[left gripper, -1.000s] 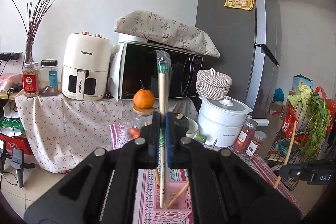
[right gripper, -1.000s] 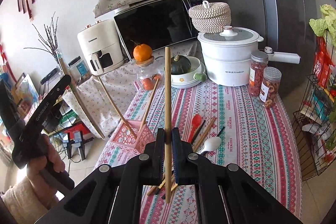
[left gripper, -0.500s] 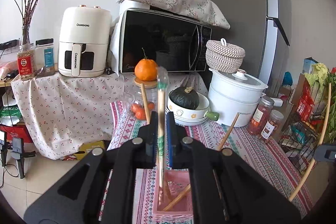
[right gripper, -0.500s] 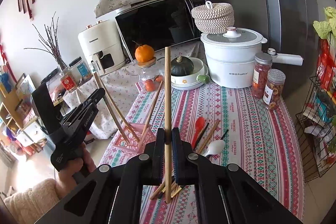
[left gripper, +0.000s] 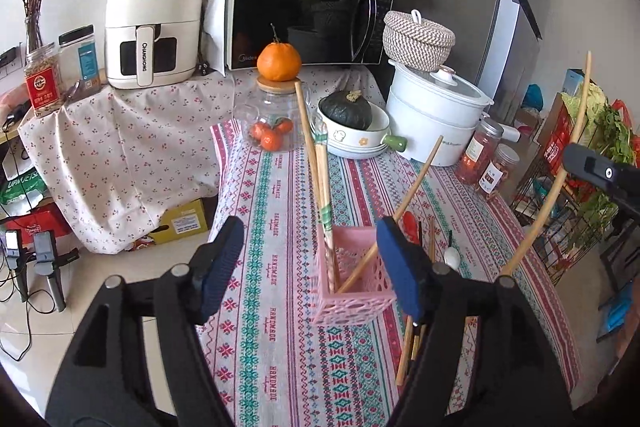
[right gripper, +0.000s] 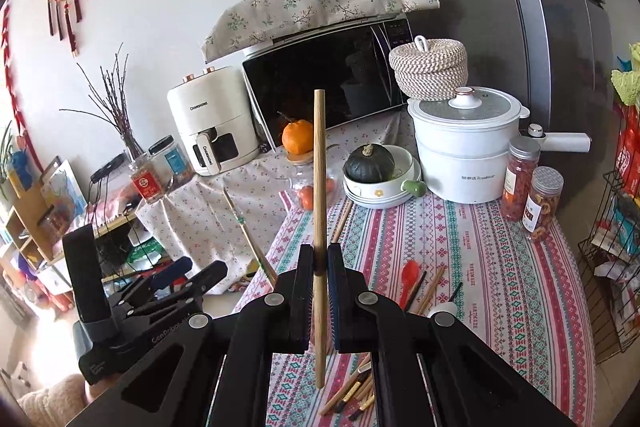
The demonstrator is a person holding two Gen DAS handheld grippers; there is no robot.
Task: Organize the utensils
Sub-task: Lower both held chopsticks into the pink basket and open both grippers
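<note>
Now my left claw (left gripper: 310, 269) gapes, jaws just opened, nothing pinched; the green-banded wooden chopstick (left gripper: 325, 199) stands tilted in the pink perforated plastic holder (left gripper: 356, 297) near the striped tablecloth's (left gripper: 280, 347) left edge. My right claw (right gripper: 319, 301) clamps an upright plain wooden chopstick (right gripper: 319, 187).

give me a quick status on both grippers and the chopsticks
Left gripper jaws just opened, nothing between them; green-banded chopstick now stands in the pink plastic basket. Right gripper shut on a plain wooden chopstick. Nothing blocking the basket.

Home kitchen, microwave (left gripper: 308, 15), air fryer (left gripper: 152, 27), fridge (right gripper: 560, 27)
</note>
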